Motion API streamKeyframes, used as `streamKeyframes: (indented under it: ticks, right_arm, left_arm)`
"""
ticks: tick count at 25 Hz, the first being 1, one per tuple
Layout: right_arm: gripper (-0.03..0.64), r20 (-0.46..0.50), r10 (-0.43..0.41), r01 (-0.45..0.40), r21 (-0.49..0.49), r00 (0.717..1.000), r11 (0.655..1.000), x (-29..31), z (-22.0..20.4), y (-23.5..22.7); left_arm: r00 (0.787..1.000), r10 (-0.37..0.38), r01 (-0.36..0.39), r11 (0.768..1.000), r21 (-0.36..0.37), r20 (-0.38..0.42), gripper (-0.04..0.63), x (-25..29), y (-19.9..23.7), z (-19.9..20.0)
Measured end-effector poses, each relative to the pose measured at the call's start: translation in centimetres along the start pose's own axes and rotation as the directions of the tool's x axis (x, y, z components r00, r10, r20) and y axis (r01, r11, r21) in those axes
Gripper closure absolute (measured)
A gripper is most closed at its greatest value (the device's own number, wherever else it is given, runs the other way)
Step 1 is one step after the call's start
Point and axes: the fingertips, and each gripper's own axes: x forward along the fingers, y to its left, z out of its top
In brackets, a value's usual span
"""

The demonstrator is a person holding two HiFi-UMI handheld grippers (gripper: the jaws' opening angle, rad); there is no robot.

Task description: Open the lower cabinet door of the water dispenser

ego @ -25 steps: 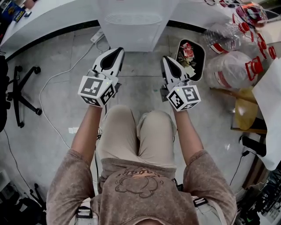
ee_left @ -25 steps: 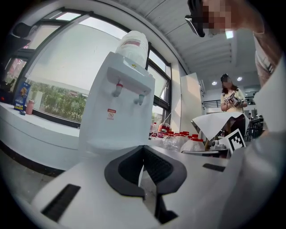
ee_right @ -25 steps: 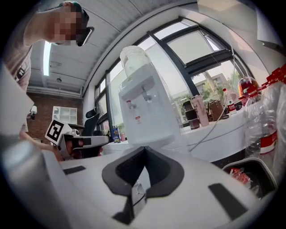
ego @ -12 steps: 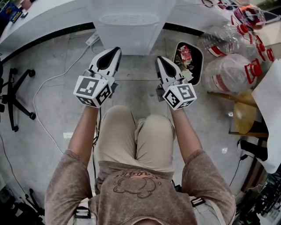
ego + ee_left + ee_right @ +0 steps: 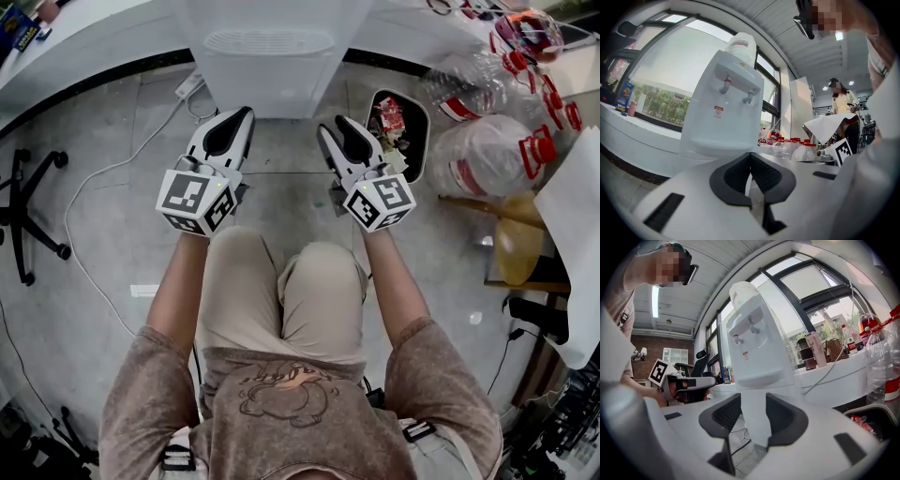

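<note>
The left gripper [image 5: 242,114] is closed. The right gripper [image 5: 334,125] has just been opening, empty, before the tall white water dispenser [image 5: 272,66].

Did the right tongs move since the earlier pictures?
Yes. The right tongs slid left in the head view, away from the trash bin, toward the middle of the water dispenser. Their jaws have just been opening, nothing between them.

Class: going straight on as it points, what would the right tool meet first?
Probably the lower front of the water dispenser, though depth is unclear. The right tool is empty; its jaws have just been opening.
</note>
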Motion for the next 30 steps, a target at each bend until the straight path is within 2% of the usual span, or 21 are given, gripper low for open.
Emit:
streamKeyframes:
  ticks: [4,11,30]
  right_arm:
    - [0.342,-0.017,0.016,-0.016,0.001,1.0,1.0,0.5,-0.6,-0.1]
    - [0.284,-0.039,0.022,-0.022,-0.014,0.999,1.0,1.9,-1.7,-1.3]
    - [0.267,-0.133,-0.041,0.038,-0.023,0.99,0.999,8.0,-3.9,-9.3]
  left_arm:
    - [1.0,0.004,-0.004,1.0,-0.003,0.01,0.578,-0.2,0.2,0.4]
    - [1.0,0.012,-0.012,1.0,0.001,0.006,0.578,-0.7,0.4,0.2]
    - [1.0,0.014,-0.014,1.0,0.027,-0.022,0.578,-2.0,-0.3,-1.0]
